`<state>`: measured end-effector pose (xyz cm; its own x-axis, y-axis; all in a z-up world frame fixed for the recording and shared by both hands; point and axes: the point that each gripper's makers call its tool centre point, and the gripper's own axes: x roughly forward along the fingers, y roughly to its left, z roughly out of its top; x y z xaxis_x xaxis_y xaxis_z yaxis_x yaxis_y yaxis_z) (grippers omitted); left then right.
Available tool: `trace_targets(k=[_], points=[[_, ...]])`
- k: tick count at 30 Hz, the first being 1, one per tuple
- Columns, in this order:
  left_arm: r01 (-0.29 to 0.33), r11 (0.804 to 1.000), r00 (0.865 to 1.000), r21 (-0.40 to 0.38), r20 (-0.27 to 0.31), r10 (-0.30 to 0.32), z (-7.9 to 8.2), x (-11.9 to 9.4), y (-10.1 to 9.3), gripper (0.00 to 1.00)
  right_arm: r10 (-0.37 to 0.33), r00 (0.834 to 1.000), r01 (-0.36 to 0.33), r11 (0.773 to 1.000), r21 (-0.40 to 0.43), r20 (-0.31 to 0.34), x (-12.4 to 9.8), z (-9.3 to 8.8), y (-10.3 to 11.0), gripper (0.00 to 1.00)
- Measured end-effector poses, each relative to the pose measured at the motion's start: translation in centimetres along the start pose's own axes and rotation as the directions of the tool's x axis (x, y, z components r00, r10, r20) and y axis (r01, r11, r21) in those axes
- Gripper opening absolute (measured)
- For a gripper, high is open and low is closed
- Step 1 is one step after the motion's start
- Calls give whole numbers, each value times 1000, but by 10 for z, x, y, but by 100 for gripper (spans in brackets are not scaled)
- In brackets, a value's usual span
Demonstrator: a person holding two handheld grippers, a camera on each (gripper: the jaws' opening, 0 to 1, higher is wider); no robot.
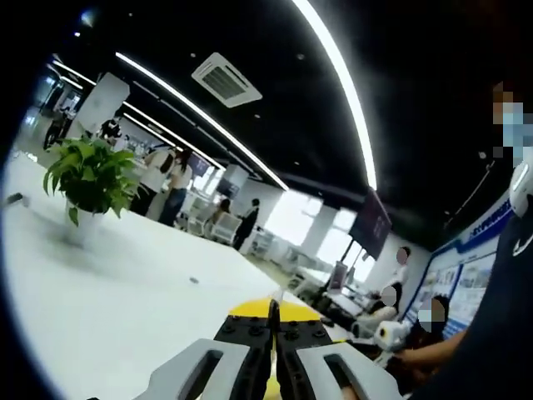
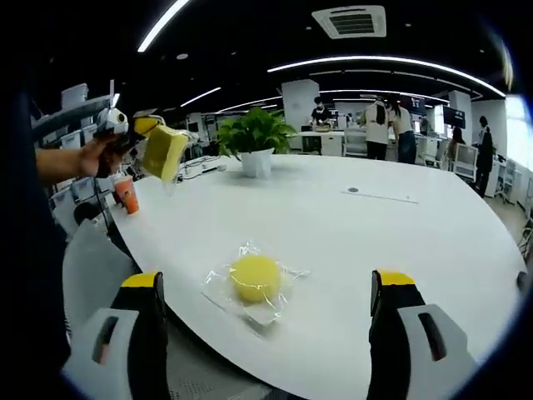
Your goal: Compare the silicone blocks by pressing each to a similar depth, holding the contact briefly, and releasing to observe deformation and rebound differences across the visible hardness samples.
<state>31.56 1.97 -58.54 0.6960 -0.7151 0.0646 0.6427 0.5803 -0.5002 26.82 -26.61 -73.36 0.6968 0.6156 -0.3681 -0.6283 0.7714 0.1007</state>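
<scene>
A round yellow silicone block in a clear wrapper lies on the white table near its front edge. My right gripper is open, its jaws wide apart on either side of the block and short of it. My left gripper is shut, with the yellow of a second block showing just past its tips. In the right gripper view, that left gripper is raised at the upper left in a person's hand. It holds a wrapped yellow block above the table's left edge.
A potted plant in a white pot stands at the table's far side, also seen as the plant. An orange cup sits off the left edge. A paper sheet lies on the far right. People stand in the background.
</scene>
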Motion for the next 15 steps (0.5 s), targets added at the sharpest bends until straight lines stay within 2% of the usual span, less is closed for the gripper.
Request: trace_targets(k=[7,15], points=[[-17,997,1000,-72,-7,16,-15,-1,15,0,-5,1000,6,1000,17,-22,0,-6,-2,96],[-29,993,999,-116,-38,25,-35,0,24,0,-12,1000,12,1000,26,-28,0,-11,-2,96]])
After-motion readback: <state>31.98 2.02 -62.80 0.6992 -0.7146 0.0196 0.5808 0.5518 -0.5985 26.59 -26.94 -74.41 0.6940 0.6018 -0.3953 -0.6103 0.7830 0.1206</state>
